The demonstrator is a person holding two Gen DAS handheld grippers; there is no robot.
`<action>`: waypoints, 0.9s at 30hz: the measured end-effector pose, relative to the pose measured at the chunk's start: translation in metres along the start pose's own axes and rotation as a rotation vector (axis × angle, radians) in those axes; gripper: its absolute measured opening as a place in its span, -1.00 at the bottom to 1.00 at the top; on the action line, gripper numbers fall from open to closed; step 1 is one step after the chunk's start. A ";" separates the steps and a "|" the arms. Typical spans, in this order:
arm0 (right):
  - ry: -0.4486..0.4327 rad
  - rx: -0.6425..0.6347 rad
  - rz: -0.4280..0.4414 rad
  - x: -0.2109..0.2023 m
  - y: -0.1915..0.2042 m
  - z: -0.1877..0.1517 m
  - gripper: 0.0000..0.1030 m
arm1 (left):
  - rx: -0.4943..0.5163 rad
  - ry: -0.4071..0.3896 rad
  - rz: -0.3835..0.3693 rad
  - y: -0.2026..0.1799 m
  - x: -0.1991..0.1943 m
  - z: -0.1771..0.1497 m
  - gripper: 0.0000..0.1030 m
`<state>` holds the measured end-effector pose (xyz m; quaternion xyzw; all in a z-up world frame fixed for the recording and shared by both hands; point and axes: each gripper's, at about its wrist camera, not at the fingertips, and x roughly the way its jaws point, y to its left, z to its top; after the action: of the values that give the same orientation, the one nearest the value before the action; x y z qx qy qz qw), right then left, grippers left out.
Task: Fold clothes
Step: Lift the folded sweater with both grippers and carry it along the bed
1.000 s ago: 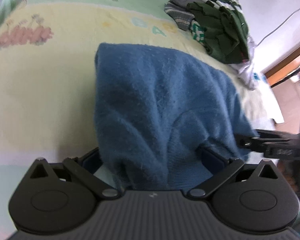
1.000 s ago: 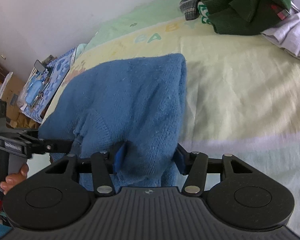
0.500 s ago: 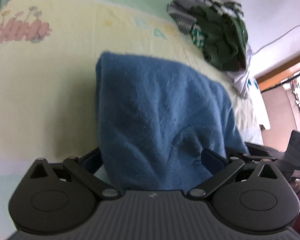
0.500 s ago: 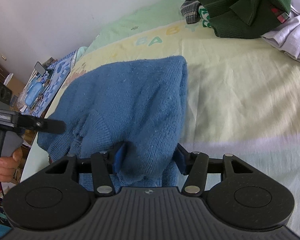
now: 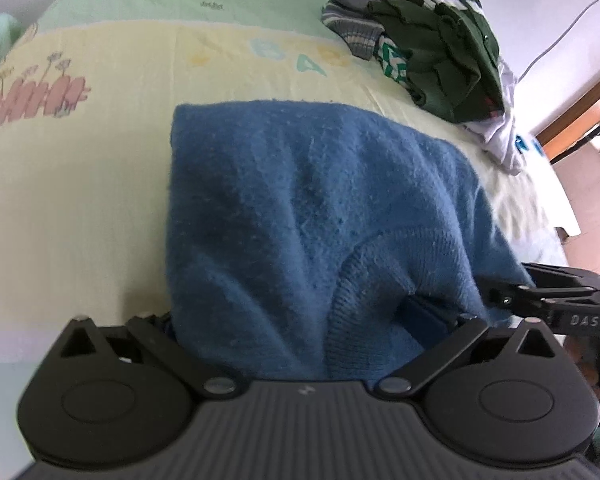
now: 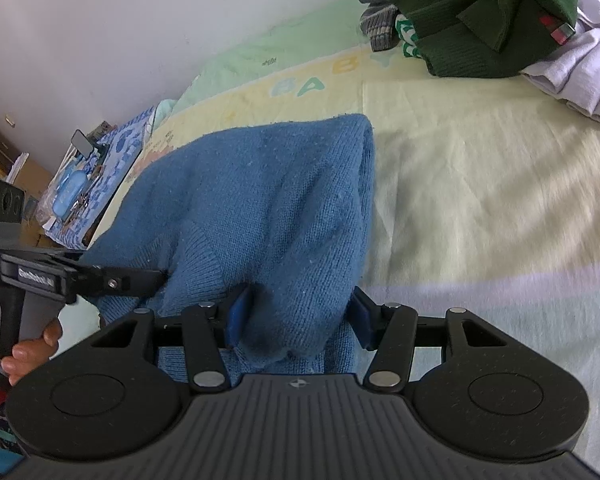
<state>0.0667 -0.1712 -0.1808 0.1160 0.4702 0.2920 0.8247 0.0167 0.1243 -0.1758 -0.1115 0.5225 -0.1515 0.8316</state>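
Blue knit sweater [image 5: 300,208] hangs bunched inside both grippers, left [image 5: 292,320] and right [image 6: 296,320], each clenched on its near edge. Uneven pulling could skew the fold; the thick wad might slip free onto the bed [image 6: 480,200].

sweater [image 5: 308,216]: fuzzy blue knit | bedsheet [image 5: 80,200]: soft matt cloth | tongs [image 6: 296,320]: matt black plastic
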 end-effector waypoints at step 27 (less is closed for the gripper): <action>-0.064 0.056 -0.033 0.000 0.006 -0.010 0.00 | 0.030 -0.039 0.083 -0.013 0.005 -0.008 0.99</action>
<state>0.0564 -0.1676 -0.1830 0.1406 0.4533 0.2611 0.8406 0.0101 0.1105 -0.1788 -0.0801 0.5078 -0.1226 0.8489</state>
